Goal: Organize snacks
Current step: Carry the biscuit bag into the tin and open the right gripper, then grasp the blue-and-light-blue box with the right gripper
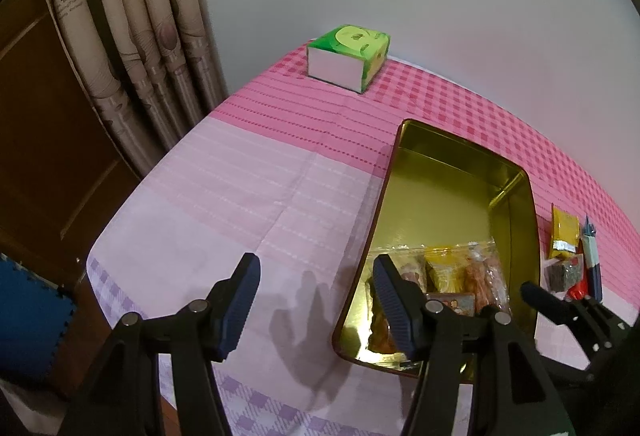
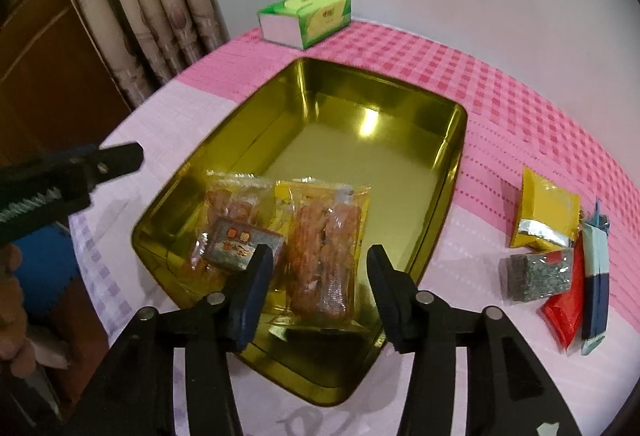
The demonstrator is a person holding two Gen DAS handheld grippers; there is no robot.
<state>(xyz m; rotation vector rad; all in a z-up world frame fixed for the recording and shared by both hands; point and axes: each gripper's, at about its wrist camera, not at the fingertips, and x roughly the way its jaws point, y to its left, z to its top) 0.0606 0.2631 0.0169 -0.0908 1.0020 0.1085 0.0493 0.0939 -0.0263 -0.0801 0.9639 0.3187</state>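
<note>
Both grippers empty, fingers spread wide — right gripper (image 2: pixel 316 290) over the gold tin (image 2: pixel 456 171), left gripper (image 1: pixel 316 300) beside it — four packets (image 2: pixel 554 256) wait outside.

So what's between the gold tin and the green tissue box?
Nothing but bare pink checked tablecloth between the gold rectangular metal tin and the green tissue box, clearest in the right wrist view.
</note>
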